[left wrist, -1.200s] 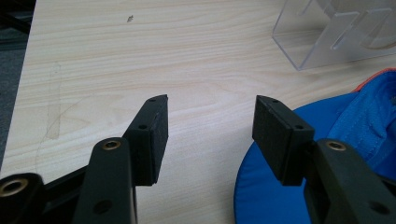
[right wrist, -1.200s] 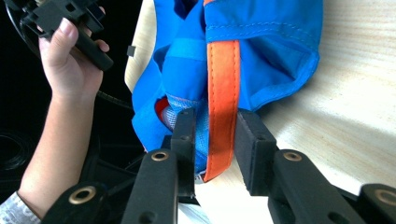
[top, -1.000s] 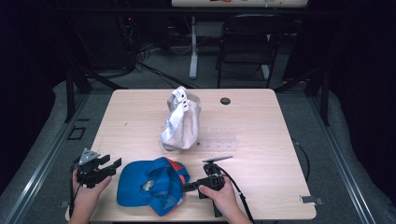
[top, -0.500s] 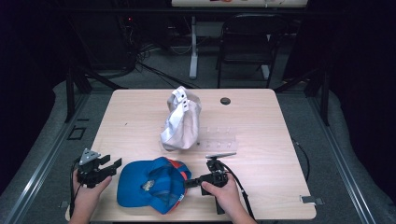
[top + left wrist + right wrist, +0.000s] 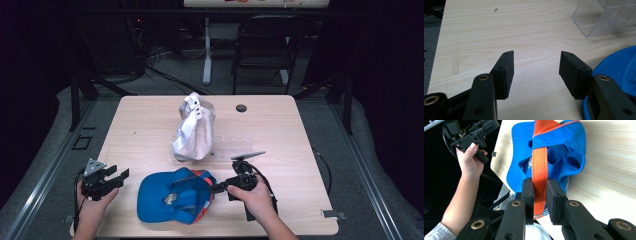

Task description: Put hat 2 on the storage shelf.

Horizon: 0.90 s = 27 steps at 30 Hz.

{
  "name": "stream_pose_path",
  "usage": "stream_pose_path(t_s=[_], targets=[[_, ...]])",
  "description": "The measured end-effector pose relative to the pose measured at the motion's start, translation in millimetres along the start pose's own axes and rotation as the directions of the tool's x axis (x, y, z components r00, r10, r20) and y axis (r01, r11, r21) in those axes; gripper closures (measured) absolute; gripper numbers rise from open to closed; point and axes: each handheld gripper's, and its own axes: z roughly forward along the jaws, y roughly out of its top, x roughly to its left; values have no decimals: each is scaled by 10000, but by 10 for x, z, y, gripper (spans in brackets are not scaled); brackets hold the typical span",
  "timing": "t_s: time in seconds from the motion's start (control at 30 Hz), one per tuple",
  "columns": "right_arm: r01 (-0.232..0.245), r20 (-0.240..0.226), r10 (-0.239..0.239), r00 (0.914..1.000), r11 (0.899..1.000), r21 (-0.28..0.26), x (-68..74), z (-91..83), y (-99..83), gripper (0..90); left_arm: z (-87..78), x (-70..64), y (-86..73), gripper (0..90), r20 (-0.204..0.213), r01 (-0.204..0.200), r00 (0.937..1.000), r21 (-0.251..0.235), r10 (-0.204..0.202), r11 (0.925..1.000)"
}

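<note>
Right gripper point(image 5: 539, 188): jaws closed on the orange strap point(image 5: 539, 165) of the blue cap point(image 5: 175, 195), one pad on each side of the strap, contact plain in the right gripper view. In the high view the right gripper point(image 5: 219, 187) sits at the cap's right edge, with its hand near and to the right of it.

Left gripper point(image 5: 536, 66): jaws spread wide, nothing between them, bare wood under the gap. It sits at the near left of the table point(image 5: 150, 125), just left of the cap; the cap's blue edge point(image 5: 621, 65) shows beside its right-hand jaw, apart from the pad.

Cap position: near edge of the table, centre-left, lying upside down with the hollow up and the brim pointing left.

Step in hand (judgement): the cap is secured by its rear strap on one side and awaits a second grip. The likely next move is for the left gripper to come in at the brim or left rim and close there, so the cap can be lifted or turned with both ends controlled. The fabric is soft; a one-sided lift would let it sag and could pull the strap through the pads.

Surroundings: a white cap point(image 5: 194, 129) stands on a clear acrylic stand point(image 5: 604, 17) at mid-table, just beyond the blue cap. A small dark round object point(image 5: 241, 108) lies at the far side. Stand and white cap would obstruct any forward carry; the near-left path looks free.
</note>
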Motion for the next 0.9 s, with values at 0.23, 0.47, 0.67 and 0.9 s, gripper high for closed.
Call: stream_pose_path(t_s=[0.23, 0.47, 0.67, 0.9], targets=[[-24, 249, 29, 9997, 9998, -175, 86, -320, 8, 780, -5, -11, 8, 463, 16, -120, 9999, 105, 120, 9999], [-238, -504, 209, 9985, 9981, -571, 186, -635, 99, 781, 5, -23, 4, 463, -19, -131, 9999, 47, 132, 9999], [-465, -1347, 351, 9903, 9955, -822, 311, -804, 196, 781, 7, -31, 4, 463, -9, -108, 9999, 22, 108, 9999], [-587, -1977, 399, 9794, 9942, -903, 482, -942, 315, 781, 7, -28, 2, 463, -2, -93, 10000, -5, 93, 10000]])
